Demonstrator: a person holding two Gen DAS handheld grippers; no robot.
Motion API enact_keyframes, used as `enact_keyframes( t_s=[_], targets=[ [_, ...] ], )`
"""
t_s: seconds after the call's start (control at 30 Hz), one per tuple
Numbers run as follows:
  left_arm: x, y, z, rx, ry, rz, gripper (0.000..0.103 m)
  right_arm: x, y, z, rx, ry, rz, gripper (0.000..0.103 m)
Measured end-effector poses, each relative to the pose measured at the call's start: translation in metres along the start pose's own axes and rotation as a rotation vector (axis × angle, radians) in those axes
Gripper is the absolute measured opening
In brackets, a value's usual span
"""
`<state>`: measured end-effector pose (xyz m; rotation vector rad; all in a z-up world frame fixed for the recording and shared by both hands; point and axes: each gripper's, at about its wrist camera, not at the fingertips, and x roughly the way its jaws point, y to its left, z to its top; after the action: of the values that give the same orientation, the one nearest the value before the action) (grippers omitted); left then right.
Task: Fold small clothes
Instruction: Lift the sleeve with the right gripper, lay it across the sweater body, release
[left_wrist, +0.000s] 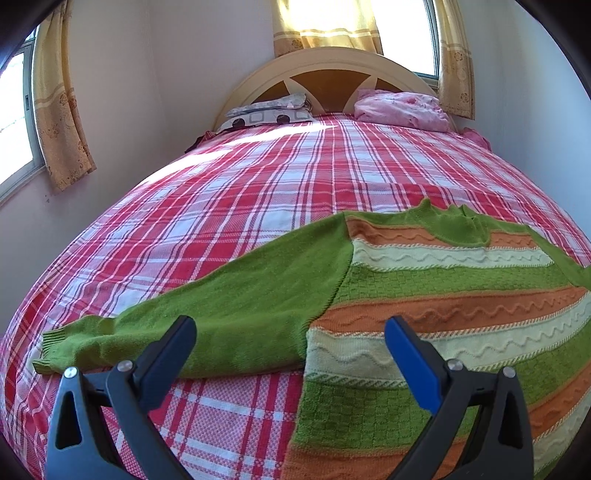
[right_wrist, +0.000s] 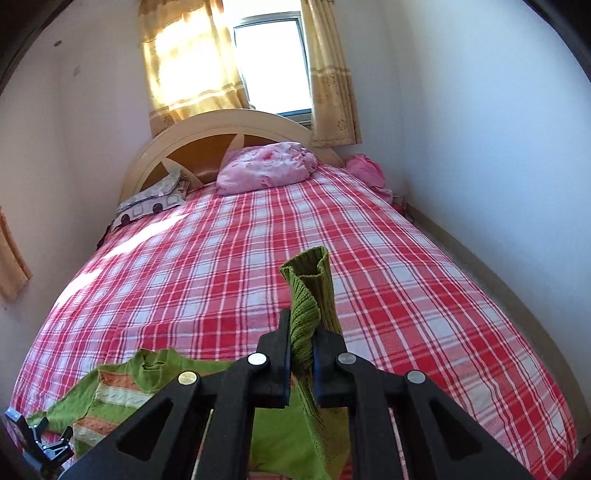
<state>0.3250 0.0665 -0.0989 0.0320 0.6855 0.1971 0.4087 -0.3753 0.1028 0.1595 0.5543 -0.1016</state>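
In the left wrist view, the left gripper (left_wrist: 290, 328) is hanging at the bottom of the frame with its jaws standing wide apart, nothing between them. A striped sweater (left_wrist: 443, 306) in green, orange and cream is lying flat across the lower right of the frame on the red plaid bedspread (left_wrist: 236, 206). Its plain green sleeve (left_wrist: 207, 325) is stretching toward the lower left, ending in a ribbed cuff near the left edge. At the top centre, a patterned pillow (left_wrist: 266, 112) and a pink bundle (left_wrist: 402, 109) are sitting against the headboard (left_wrist: 325, 62).

In the right wrist view, the right gripper (right_wrist: 300, 349) is filling the bottom centre, its jaws pinching tight on the sweater's other green cuff (right_wrist: 312, 291), which is sticking up above the fingertips with its ribbed opening showing. The rest of that sleeve is draping down beneath the jaws. The sweater's body is lying in the lower left of the frame, and the left gripper is peeking in at the bottom left corner.
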Motion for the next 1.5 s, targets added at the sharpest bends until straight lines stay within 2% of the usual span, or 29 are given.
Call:
enact_keyframes(
  t_s=[0.3,0.6,0.77,0.9,0.97,1.07,1.13,1.2,1.27,1.3,1.37,1.5],
  targets=[
    [0.008,0.019,-0.001,-0.048,0.000,-0.017,0.103,-0.006,0.111,0.022,-0.170,-0.051,0.106,0.008],
    [0.007,0.031,-0.008,-0.063,0.007,-0.017,0.103,0.001,0.222,-0.003,-0.321,-0.048,0.259,0.008],
    [0.009,0.039,-0.012,-0.069,0.019,0.002,0.103,0.021,0.277,-0.046,-0.379,0.002,0.343,0.008],
    [0.007,0.043,-0.014,-0.069,0.025,0.024,0.103,0.057,0.309,-0.104,-0.392,0.093,0.407,0.008],
    [0.005,0.044,-0.016,-0.070,0.032,0.032,0.103,0.080,0.323,-0.144,-0.408,0.146,0.416,0.008],
    [-0.001,0.041,-0.018,-0.042,0.033,0.042,0.103,0.107,0.333,-0.198,-0.418,0.222,0.436,0.008],
    [-0.004,0.040,-0.018,-0.025,0.031,0.052,0.103,0.117,0.335,-0.222,-0.417,0.268,0.503,0.008],
    [-0.007,0.037,-0.017,-0.011,0.035,0.044,0.103,0.120,0.329,-0.233,-0.403,0.307,0.548,0.014],
    [-0.009,0.033,-0.015,0.005,0.039,0.026,0.103,0.115,0.315,-0.235,-0.390,0.324,0.550,0.059],
    [-0.010,0.030,-0.014,0.012,0.040,0.010,0.103,0.110,0.305,-0.232,-0.375,0.318,0.566,0.063],
    [-0.011,0.024,-0.010,0.019,0.048,-0.019,0.103,0.099,0.278,-0.223,-0.354,0.290,0.568,0.063],
    [-0.009,0.008,0.000,0.021,0.079,-0.105,0.102,0.084,0.224,-0.215,-0.326,0.246,0.464,0.063]
  ],
)
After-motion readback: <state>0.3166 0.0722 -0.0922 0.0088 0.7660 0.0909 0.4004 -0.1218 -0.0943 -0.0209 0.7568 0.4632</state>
